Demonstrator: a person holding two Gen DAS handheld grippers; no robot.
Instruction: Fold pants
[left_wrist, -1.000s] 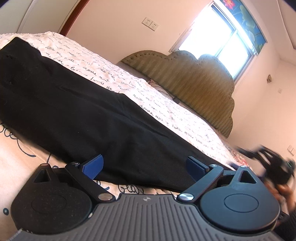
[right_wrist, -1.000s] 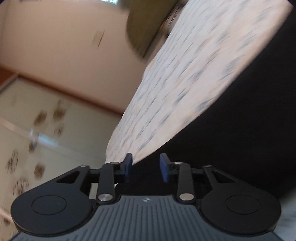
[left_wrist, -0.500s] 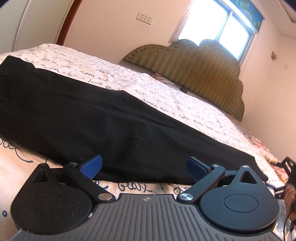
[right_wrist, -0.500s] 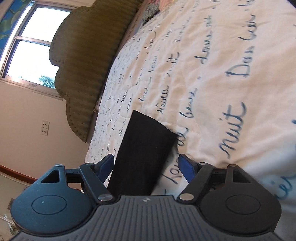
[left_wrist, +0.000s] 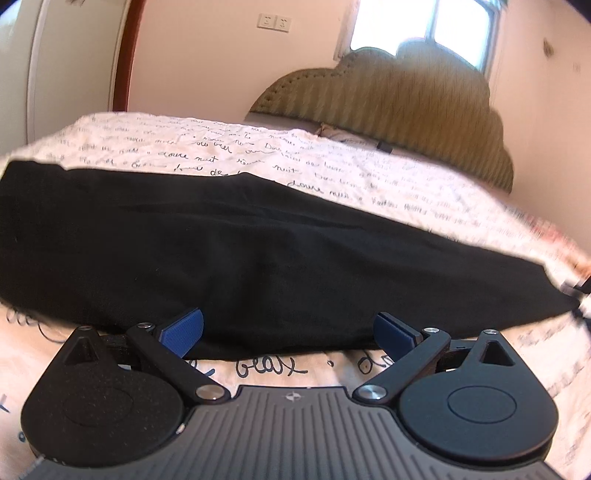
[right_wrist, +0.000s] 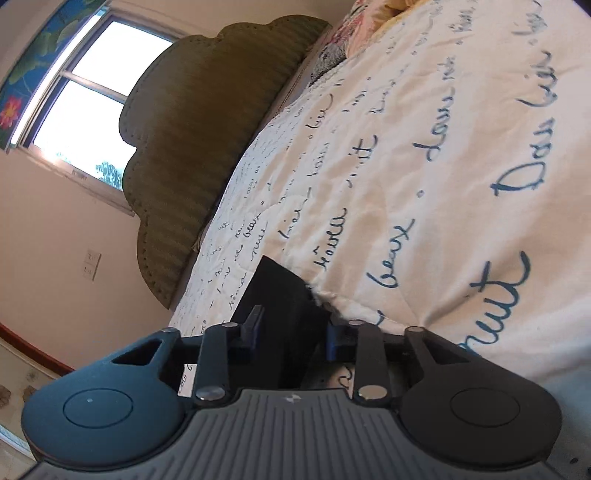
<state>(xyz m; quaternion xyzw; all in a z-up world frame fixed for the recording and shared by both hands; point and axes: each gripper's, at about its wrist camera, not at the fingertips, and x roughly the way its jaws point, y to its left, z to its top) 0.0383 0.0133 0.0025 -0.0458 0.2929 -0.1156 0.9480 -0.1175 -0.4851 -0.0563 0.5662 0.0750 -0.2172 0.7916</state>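
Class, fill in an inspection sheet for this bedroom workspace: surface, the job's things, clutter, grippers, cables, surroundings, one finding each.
Surface: bed with a cream quilt printed in dark handwriting.
Job's things: black pants lie stretched long across the quilt; one end sits between the right gripper's fingers.
Clutter: a small dark object by the headboard, too small to identify; a patterned pillow at the head of the bed.
Grippers: left gripper open, its pads at the near edge of the pants; right gripper has just been closing, jaws narrow around the pants' end, pad contact unclear.
Cables: nothing seen.
Surroundings: olive scalloped headboard, bright window, wall sockets.
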